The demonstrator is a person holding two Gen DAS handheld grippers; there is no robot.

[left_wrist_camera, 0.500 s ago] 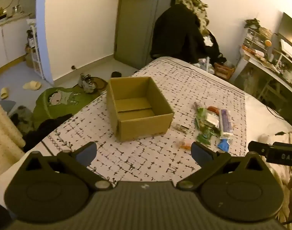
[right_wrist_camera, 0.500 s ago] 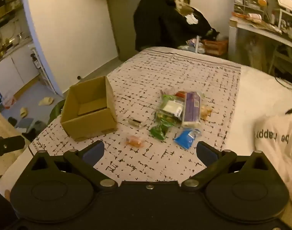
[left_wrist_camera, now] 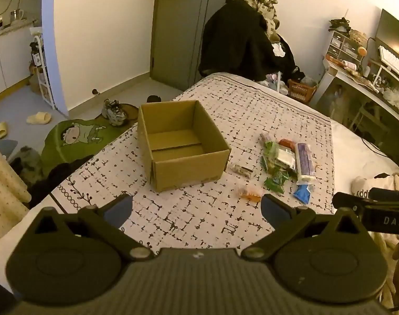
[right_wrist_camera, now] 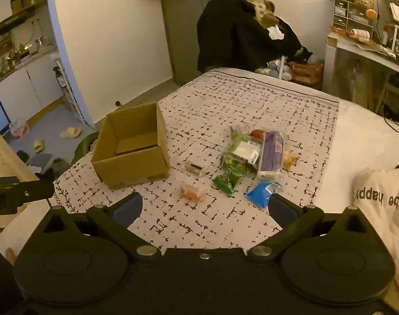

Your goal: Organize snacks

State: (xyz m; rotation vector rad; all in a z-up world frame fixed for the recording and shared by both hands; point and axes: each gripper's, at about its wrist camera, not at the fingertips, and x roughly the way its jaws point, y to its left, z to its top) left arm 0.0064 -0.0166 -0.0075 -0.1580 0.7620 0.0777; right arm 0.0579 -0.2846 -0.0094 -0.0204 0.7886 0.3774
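Cardboard box (left_wrist_camera: 182, 144) sitting empty on patterned bedspread (left_wrist_camera: 199, 218), left of snacks, same place as half second ago. Left gripper (left_wrist_camera: 196, 207) hovering low in front, fingers spread wide, holding nothing. Snack pile (right_wrist_camera: 254, 155) lying right of box, untouched; orange packet (right_wrist_camera: 191, 193) and blue packet (right_wrist_camera: 262, 193) nearest. Right gripper (right_wrist_camera: 206, 206) likewise spread, empty. Nothing shifting since earlier frames: sorting likely not yet begun.

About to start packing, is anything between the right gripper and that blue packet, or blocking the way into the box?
Nothing visible. The right gripper is open over bare patterned cover, the blue packet lies just ahead, and the cardboard box stands open-topped and empty to the left.
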